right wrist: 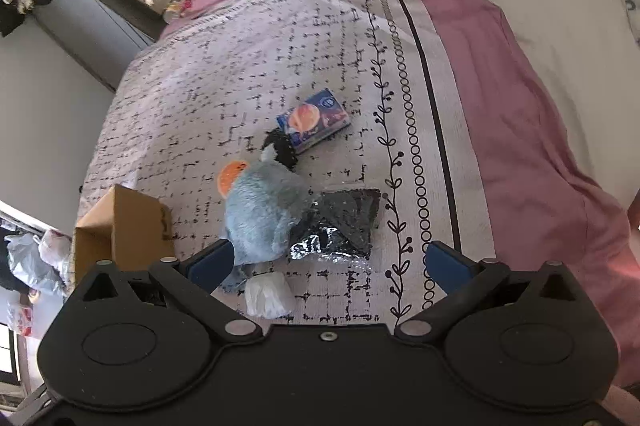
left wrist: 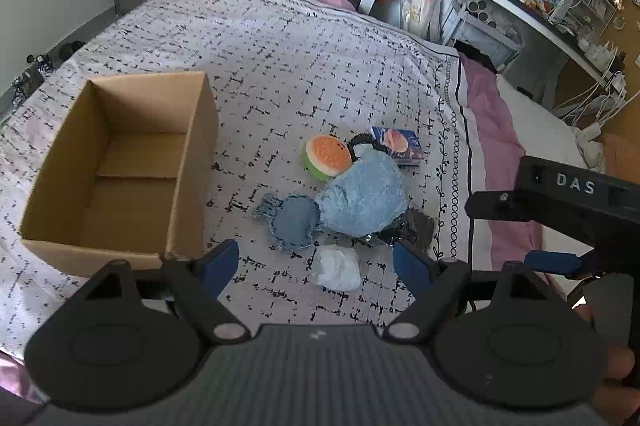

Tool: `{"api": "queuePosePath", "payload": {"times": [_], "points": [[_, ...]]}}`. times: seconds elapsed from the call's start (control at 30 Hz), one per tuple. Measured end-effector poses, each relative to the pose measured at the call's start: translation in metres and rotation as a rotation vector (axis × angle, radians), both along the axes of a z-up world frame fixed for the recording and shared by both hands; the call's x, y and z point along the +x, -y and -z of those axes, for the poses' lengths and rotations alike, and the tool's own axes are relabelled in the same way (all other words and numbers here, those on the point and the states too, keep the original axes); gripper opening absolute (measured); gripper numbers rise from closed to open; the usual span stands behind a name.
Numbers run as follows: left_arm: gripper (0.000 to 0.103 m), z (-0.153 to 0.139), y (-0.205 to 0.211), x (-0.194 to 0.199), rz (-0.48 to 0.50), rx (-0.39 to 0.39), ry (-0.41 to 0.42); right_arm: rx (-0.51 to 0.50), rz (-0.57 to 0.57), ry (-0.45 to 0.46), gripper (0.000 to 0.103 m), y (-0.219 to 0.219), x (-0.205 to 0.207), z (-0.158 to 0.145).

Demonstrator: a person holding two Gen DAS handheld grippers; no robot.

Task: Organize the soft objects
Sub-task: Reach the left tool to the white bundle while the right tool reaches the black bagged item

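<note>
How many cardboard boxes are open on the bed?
1. The cardboard box stands open and empty on the bedspread, left of the pile with the blue plush. The small blue carton behind the plush is closed.

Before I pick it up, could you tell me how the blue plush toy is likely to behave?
The blue plush toy looks fluffy, so it probably squashes and sags in a grip. Likely light for its bulk. Its rounded body may drag the denim pouch touching it.
</note>
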State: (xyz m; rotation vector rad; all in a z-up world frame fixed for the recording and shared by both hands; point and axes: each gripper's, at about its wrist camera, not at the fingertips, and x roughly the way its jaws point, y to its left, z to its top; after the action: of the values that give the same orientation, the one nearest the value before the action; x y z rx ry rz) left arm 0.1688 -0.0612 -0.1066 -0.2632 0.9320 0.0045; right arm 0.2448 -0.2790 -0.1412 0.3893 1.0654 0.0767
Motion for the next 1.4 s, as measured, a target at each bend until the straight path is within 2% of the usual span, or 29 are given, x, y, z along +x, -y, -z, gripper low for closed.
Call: {"api": "queuePosePath", "payload": {"times": [0.1,0.57,0.77,0.93,1.13,1.2,1.27,1.4], "points": [[0.084,0.008,0.004,0.008,0.007,-0.005,-0.011,-0.02,0.027,-0.02,0.103,0.0,0.007,0.009],[0.083,0.056,0.021,0.046,0.054,-0.024,-0.083,0.092,0.163,-0.139,0.103,0.016,0.031,0.055],[0.079,0.079,0.025,0.057,0.065,-0.043,-0.128,0.155,0.177,-0.195,0.092,0.016,0.042,0.075],[0.072,0.094,0.028,0.066,0.068,-0.065,-0.163,0.188,0.184,-0.219,0.084,0.017,0.05,0.087],[0.053,0.109,0.027,0.078,0.055,-0.09,-0.212,0.201,0.157,-0.219,0.082,0.01,0.059,0.095],[0.044,0.113,0.026,0.08,0.044,-0.095,-0.22,0.19,0.155,-0.226,0.082,0.009,0.062,0.098],[0.043,0.113,0.023,0.081,0.029,-0.111,-0.217,0.173,0.159,-0.235,0.081,0.007,0.065,0.102],[0.042,0.109,0.02,0.083,0.01,-0.132,-0.202,0.154,0.148,-0.243,0.073,0.002,0.069,0.109]]}}
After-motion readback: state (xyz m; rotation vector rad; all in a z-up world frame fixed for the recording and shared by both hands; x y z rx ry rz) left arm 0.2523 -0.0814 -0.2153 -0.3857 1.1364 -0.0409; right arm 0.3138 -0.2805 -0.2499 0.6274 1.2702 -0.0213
